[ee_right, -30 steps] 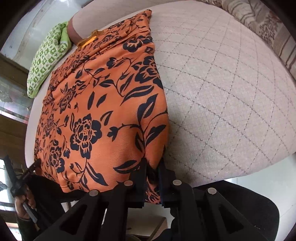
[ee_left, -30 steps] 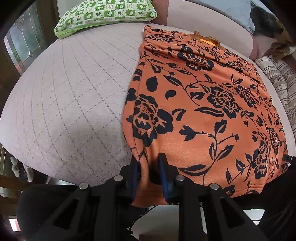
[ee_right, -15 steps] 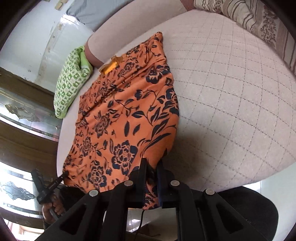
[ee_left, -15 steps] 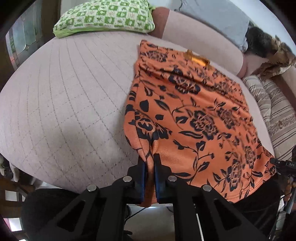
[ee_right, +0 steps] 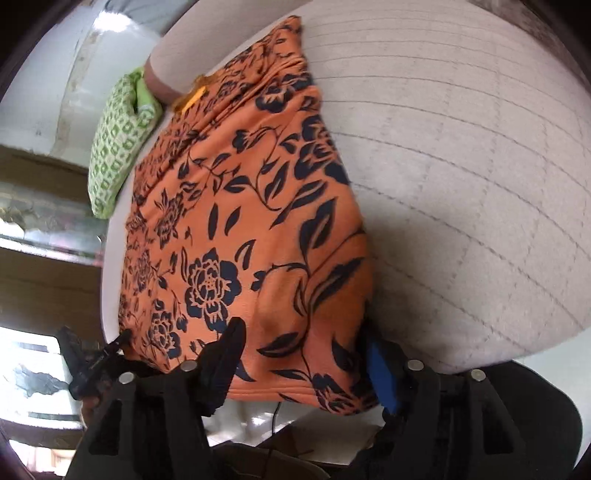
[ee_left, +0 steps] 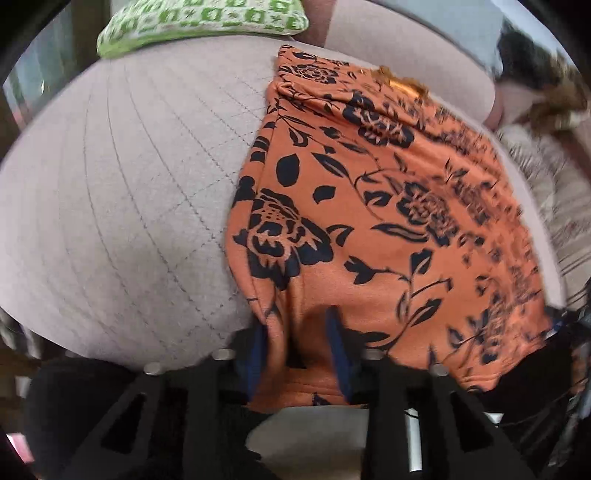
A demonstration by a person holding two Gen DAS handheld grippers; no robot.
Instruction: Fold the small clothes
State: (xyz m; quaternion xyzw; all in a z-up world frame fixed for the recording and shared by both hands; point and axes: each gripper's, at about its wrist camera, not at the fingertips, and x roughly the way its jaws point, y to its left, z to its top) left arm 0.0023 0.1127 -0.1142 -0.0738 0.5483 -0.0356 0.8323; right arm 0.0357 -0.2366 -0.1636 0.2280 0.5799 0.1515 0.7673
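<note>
The orange flowered garment (ee_left: 388, 221) lies spread flat on a quilted grey seat (ee_left: 129, 203), its near hem hanging just over the front edge. The right gripper (ee_right: 303, 354) has just been opening. Its jaws now stand wide with the hem corner between them, and the pads are off the cloth. The left gripper (ee_left: 297, 350) is also spread, with a raised ridge of cloth between its jaws. The picture is smeared there, so I judge rather than see that nothing is pinched.

The risks look like these:
- With both corners loose, the overhanging hem could slide off the seat and pull the smoothed cloth askew.
- The ridge at the left corner could stay as a crease in the next fold.
- A finger could snag the cloth as it draws back.

The seat is soft, so it gives under pressure. A green patterned pillow (ee_left: 199, 22) sits at the far end and a striped cushion (ee_left: 565, 229) at the other side, both well apart from the garment
</note>
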